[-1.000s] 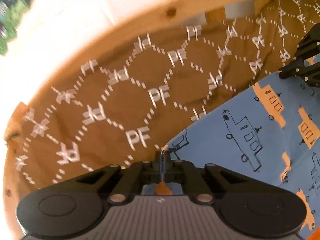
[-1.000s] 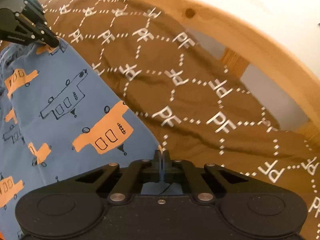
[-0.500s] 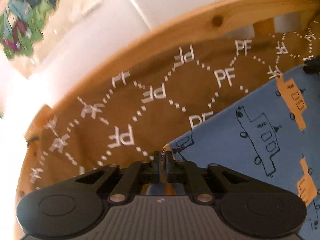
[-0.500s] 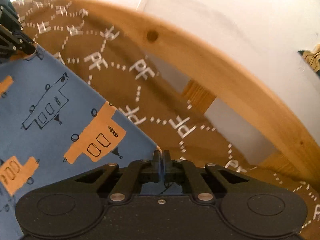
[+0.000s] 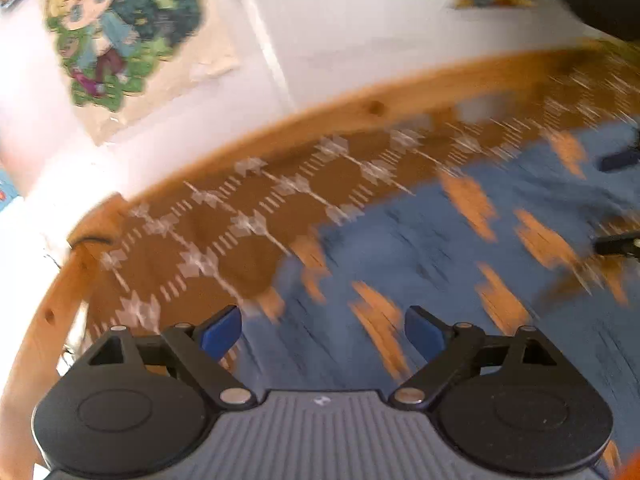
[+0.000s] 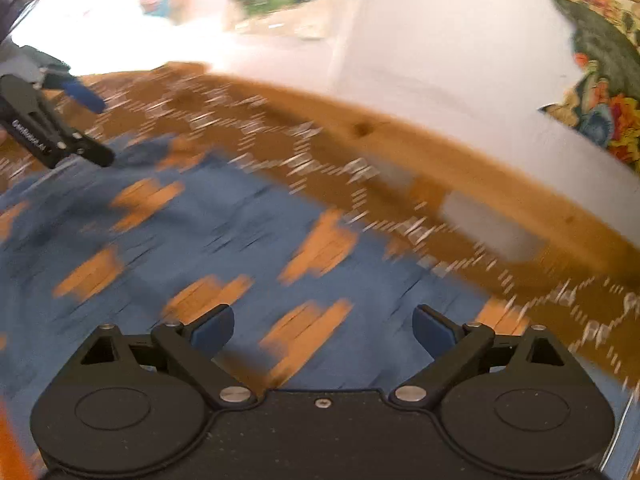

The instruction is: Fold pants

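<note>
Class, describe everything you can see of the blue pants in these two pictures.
The pants are soft blue cloth printed with orange blocks and dark line drawings, blurred here. They lie spread flat on the brown patterned blanket, near the wooden bed rail. Nothing grips them: both sets of jaws are opening above the cloth, with nothing between them.

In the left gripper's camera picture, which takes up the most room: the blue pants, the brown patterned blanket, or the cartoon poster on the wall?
Largest to smallest, as seen there:
1. blue pants
2. brown patterned blanket
3. cartoon poster
The pants lie nearest the camera, so their lead is partly nearness. Everything is motion-blurred.
</note>
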Demonstrator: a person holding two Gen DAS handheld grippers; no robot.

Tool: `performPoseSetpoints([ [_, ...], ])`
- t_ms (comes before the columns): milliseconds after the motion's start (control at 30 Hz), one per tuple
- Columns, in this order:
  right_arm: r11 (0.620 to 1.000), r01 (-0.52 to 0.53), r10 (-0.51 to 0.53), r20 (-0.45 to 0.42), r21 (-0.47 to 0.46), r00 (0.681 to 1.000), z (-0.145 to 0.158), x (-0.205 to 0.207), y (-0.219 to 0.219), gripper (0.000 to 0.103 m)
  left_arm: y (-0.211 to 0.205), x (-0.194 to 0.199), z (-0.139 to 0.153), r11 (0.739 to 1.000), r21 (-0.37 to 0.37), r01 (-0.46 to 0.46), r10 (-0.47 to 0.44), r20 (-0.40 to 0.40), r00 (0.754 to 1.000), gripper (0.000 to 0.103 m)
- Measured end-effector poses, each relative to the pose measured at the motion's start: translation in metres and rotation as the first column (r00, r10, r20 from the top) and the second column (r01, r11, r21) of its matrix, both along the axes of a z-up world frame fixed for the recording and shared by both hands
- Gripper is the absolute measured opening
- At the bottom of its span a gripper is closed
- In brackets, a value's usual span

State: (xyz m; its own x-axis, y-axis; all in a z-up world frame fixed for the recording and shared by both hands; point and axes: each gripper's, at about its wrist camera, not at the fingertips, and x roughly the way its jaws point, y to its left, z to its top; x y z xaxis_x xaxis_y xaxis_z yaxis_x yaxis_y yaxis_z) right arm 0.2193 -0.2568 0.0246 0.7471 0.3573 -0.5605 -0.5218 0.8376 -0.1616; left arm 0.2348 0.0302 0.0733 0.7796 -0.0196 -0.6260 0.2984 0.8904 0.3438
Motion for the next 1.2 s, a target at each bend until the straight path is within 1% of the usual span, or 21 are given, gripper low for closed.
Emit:
performPoseSetpoints([
  [133, 0.994, -0.080, 0.080, -0.010, -0.075, 0.997, -0.013, -0.043, 0.016, 0.096, -0.012, -0.043, -0.025, 0.996, 0.047, 0.074, -0.071, -0.051, 0.996, 0.092],
  [200, 0.991, -0.102, 0.101, -0.026, -0.090, 0.995, -0.019, -0.054, 0.020, 0.096, -0.016, -0.053, -0.031, 0.992, 0.079, 0.099, -0.094, -0.066, 0.993, 0.092],
  [267, 0.989, -0.097, 0.093, -0.040, -0.108, 0.995, -0.023, -0.053, 0.020, 0.096, -0.017, -0.050, -0.030, 0.988, 0.121, 0.100, -0.095, -0.053, 0.994, 0.092],
  [300, 0.991, -0.079, 0.075, -0.047, -0.109, 0.996, -0.024, -0.047, 0.017, 0.096, -0.016, -0.044, -0.028, 0.987, 0.132, 0.096, -0.091, -0.046, 0.995, 0.092],
  [367, 0.997, -0.020, 0.016, -0.060, -0.069, 0.998, -0.021, -0.027, 0.005, 0.096, -0.014, -0.030, -0.020, 0.987, 0.144, 0.071, -0.067, -0.030, 0.997, 0.092],
  [433, 0.998, 0.042, -0.044, -0.052, -0.035, 0.998, -0.016, -0.009, -0.009, 0.096, -0.009, -0.005, -0.012, 0.986, 0.162, 0.033, -0.033, 0.001, 0.999, 0.092],
  [500, 0.997, 0.074, -0.076, -0.040, -0.034, 0.996, -0.015, 0.010, -0.017, 0.096, -0.004, 0.025, -0.005, 0.983, 0.185, -0.003, -0.002, 0.029, 1.000, 0.092],
  [567, 0.995, 0.090, -0.092, -0.040, -0.048, 0.995, -0.015, 0.036, -0.024, 0.096, 0.002, 0.056, -0.001, 0.980, 0.198, -0.027, 0.021, 0.034, 0.999, 0.092],
  [633, 0.993, 0.104, -0.106, -0.035, -0.062, 0.994, -0.016, 0.059, -0.029, 0.096, 0.009, 0.082, 0.001, 0.981, 0.189, -0.048, 0.045, 0.020, 0.999, 0.089],
  [700, 0.991, 0.118, -0.120, -0.028, -0.068, 0.992, -0.016, 0.084, -0.035, 0.096, 0.014, 0.105, 0.003, 0.986, 0.161, -0.047, 0.049, -0.008, 0.999, 0.087],
  [767, 0.991, 0.114, -0.117, -0.042, -0.068, 0.992, -0.017, 0.107, -0.038, 0.096, 0.015, 0.124, 0.003, 0.993, 0.117, -0.024, 0.029, -0.046, 0.999, 0.087],
  [833, 0.993, 0.087, -0.092, -0.052, -0.083, 0.994, -0.018, 0.128, -0.037, 0.095, 0.014, 0.139, 0.000, 0.999, 0.047, 0.017, -0.011, -0.121, 0.993, 0.086],
  [900, 0.994, 0.038, -0.046, -0.077, -0.105, 0.996, -0.019, 0.149, -0.034, 0.092, 0.010, 0.148, -0.002, 0.998, 0.000, 0.057, -0.056, -0.171, 0.984, 0.084],
  [967, 0.992, 0.003, -0.017, -0.112, -0.126, 0.994, -0.020, 0.164, -0.029, 0.085, 0.004, 0.149, -0.006, 0.996, 0.012, 0.089, -0.085, -0.204, 0.975, 0.081],
  [1000, 0.990, -0.013, -0.005, -0.126, -0.139, 0.992, -0.021, 0.170, -0.026, 0.081, 0.002, 0.150, -0.008, 0.994, 0.025, 0.102, -0.094, -0.216, 0.972, 0.076],
  [1033, 0.988, -0.026, 0.005, -0.135, -0.155, 0.991, -0.023, 0.173, -0.022, 0.073, 0.001, 0.150, -0.010, 0.993, 0.033, 0.111, -0.100, -0.226, 0.969, 0.066],
  [1067, 0.984, -0.035, 0.012, -0.132, -0.172, 0.991, -0.025, 0.176, -0.018, 0.063, 0.001, 0.151, -0.012, 0.993, 0.039, 0.113, -0.101, -0.241, 0.965, 0.059],
  [1100, 0.982, -0.038, 0.014, -0.130, -0.185, 0.991, -0.026, 0.177, -0.016, 0.054, 0.001, 0.154, -0.015, 0.993, 0.044, 0.105, -0.090, -0.265, 0.960, 0.042],
  [1133, 0.982, -0.040, 0.015, -0.135, -0.187, 0.991, -0.028, 0.178, -0.014, 0.035, 0.001, 0.158, -0.018, 0.995, 0.047, 0.091, -0.074, -0.286, 0.955, 0.021],
  [1167, 0.983, -0.045, 0.018, -0.148, -0.180, 0.989, -0.029, 0.178, -0.013, 0.016, 0.003, 0.161, -0.022, 0.996, 0.049, 0.068, -0.050, -0.307, 0.950, 0.014],
  [1200, 0.983, -0.046, 0.019, -0.148, -0.177, 0.989, -0.029, 0.177, -0.012, 0.010, 0.005, 0.163, -0.023, 0.998, 0.044, 0.043, -0.027, -0.320, 0.947, 0.008],
])
